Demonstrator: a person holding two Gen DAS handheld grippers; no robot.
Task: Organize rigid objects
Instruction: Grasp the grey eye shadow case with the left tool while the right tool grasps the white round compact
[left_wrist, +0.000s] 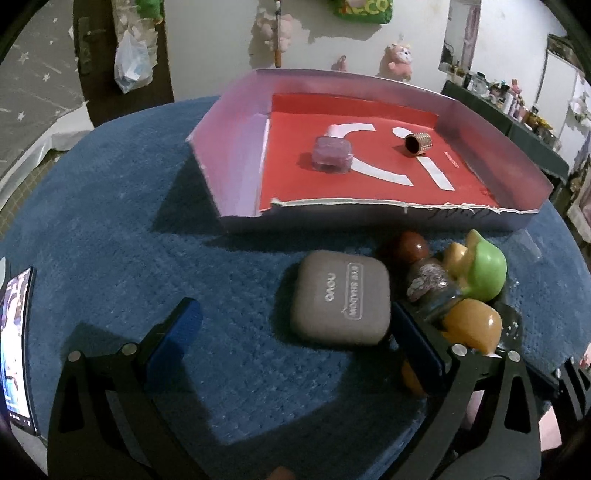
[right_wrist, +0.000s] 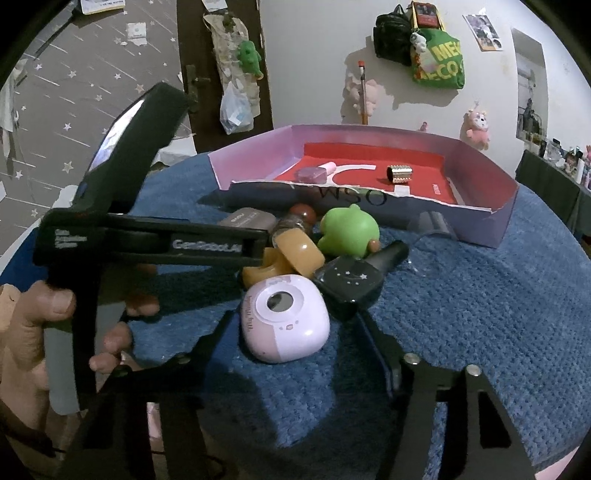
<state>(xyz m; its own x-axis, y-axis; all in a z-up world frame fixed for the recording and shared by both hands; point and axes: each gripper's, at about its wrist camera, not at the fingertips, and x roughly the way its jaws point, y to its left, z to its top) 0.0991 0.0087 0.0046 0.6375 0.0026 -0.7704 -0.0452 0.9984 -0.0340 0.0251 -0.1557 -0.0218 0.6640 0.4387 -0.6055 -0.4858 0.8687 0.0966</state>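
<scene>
A blue fuzzy cloth covers the tabletop (left_wrist: 110, 229), and a shallow box (left_wrist: 236, 147) with pale purple walls and a red floor sits toward its far edge. Inside the box lie a small purple case (left_wrist: 331, 154) and, apart from it, a ribbed gold cap (left_wrist: 417, 143) on its side. Just in front of the box's near wall a cluster of small things is heaped together: a gray case (left_wrist: 341, 297), a green toy (left_wrist: 484, 269), a brown ball (left_wrist: 413, 247), a glittery little bottle (left_wrist: 428, 284) and an orange toy (left_wrist: 472, 325). The left gripper (left_wrist: 291, 336) is low over the cloth with its blue-padded fingers (left_wrist: 173, 339) spread wide; the gray case lies between them, close against the right-hand finger, and nothing is clamped. From the right wrist view, the right gripper (right_wrist: 299, 332) also has its fingers open, with a pink and white case (right_wrist: 284, 321) lying between them on the cloth. Touching that case on its far side is a dark bottle with stars (right_wrist: 354, 280), tipped on its side. The left gripper's black body crosses the left of that view, held by a hand (right_wrist: 33, 343).
</scene>
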